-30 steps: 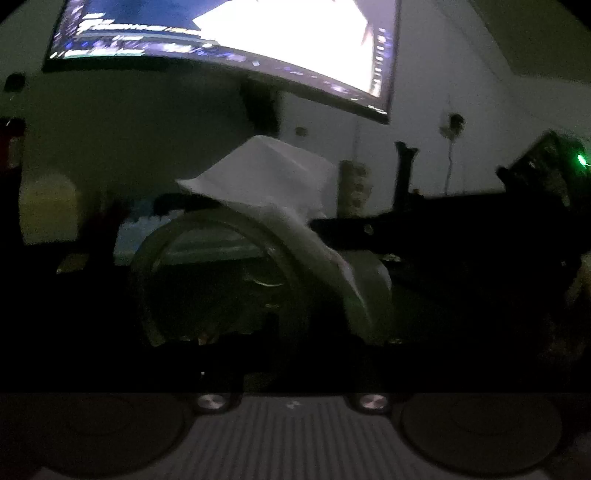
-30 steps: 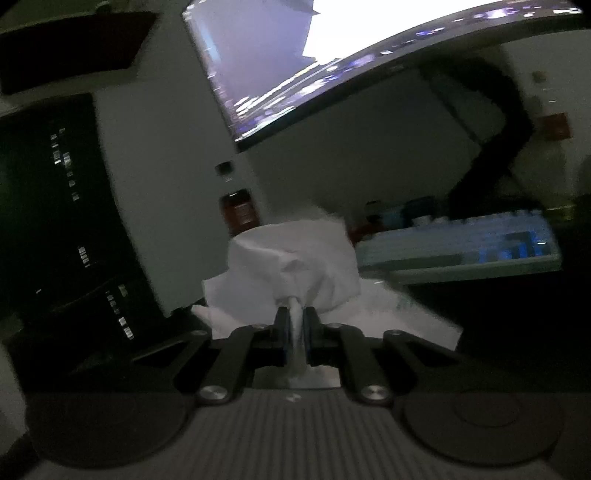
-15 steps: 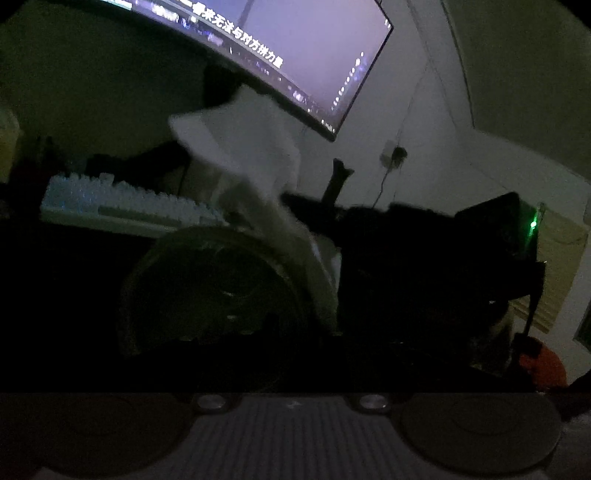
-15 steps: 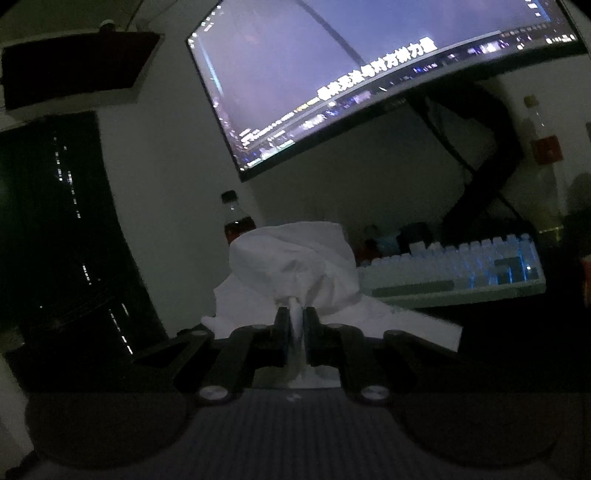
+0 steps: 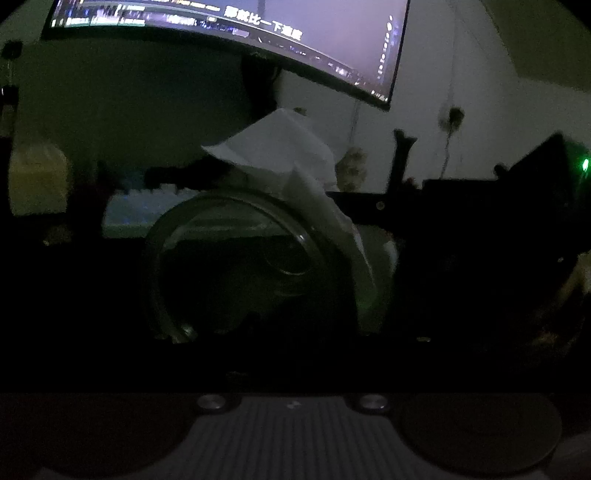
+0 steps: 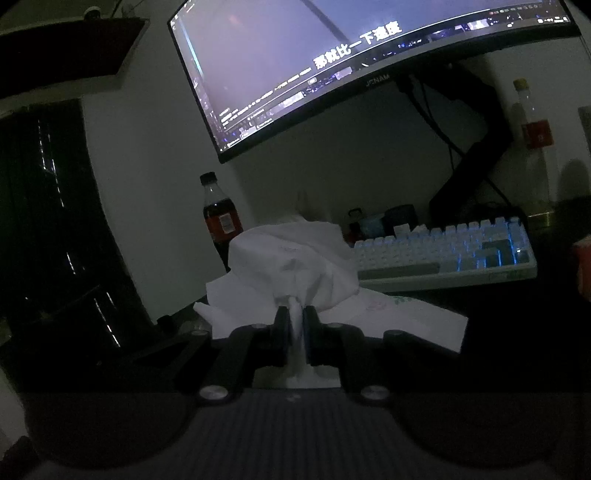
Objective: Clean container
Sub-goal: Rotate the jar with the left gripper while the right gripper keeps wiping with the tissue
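Right tongs (image 6: 295, 325) clenched on white tissue (image 6: 291, 258); left tongs' grip too dark to tell. Monitor (image 6: 369, 66) reads "JENAM".

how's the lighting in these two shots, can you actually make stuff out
Left wrist view: very dark and soft; only the monitor, a white tissue and the glass container rim show, the gripper fingers lost in black. Right wrist view: dim but sharper; tissue, backlit keyboard and cola bottle readable, edges fisheye-bent.
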